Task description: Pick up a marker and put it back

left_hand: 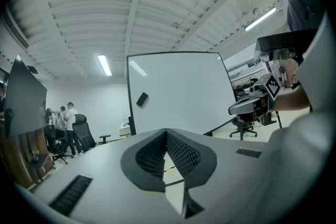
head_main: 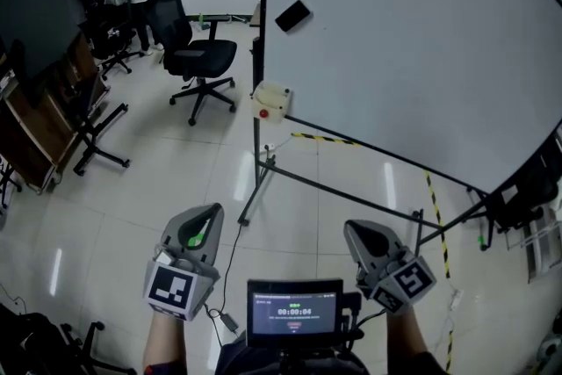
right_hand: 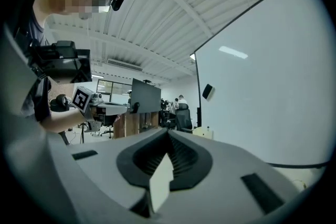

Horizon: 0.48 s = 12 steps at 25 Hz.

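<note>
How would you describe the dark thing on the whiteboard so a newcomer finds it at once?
Find the big whiteboard filling the head view's upper right. Near its upper left edge a small black rectangular eraser clings, tilted. It is the only thing on the board's face; the cream box with a red button sits lower, at the corner.

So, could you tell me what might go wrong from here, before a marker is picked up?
The left gripper and right gripper are both shut and empty; one must open before any pick.
No marker is visible; only a black eraser sits on the whiteboard, so a wrong grab is possible.
A cable lies on the floor near the stand leg: a possible trip hazard.
</note>
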{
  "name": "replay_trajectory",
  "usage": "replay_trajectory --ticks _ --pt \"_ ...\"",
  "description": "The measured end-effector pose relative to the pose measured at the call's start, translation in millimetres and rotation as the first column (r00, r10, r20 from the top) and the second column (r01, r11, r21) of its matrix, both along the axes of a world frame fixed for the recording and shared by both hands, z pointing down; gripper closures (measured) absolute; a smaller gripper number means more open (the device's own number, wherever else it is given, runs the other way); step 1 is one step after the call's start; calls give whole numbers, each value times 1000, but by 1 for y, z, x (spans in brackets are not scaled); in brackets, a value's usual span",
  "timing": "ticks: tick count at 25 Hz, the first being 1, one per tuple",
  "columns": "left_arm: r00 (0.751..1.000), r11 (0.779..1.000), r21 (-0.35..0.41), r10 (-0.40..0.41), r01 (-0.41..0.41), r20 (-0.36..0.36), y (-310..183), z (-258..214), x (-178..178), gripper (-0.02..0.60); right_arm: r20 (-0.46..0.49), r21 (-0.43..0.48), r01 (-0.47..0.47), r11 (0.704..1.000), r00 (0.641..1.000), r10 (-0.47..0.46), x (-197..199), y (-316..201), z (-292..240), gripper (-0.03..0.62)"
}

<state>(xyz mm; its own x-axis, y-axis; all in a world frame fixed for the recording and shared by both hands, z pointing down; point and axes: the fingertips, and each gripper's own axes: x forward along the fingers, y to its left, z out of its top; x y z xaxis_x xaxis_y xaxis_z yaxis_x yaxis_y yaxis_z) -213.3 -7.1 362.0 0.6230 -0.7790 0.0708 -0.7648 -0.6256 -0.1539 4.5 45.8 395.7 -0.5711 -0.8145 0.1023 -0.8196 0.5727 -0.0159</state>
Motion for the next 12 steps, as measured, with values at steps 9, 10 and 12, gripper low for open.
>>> replay_trajectory --ticks 9,10,12 --pt "1000 998 -56 10 -10 -5 -51 5 -3 581 -8 1 7 1000 1000 -7 -9 -60 -8 579" --pt "1000 998 -55 12 -12 5 -59 7 1 581 -5 -2 15 1000 1000 -15 -9 -69 -5 579" --pt "1000 999 -46 20 -19 14 -72 7 9 581 5 -9 28 1000 1000 -28 -8 -83 1 579"
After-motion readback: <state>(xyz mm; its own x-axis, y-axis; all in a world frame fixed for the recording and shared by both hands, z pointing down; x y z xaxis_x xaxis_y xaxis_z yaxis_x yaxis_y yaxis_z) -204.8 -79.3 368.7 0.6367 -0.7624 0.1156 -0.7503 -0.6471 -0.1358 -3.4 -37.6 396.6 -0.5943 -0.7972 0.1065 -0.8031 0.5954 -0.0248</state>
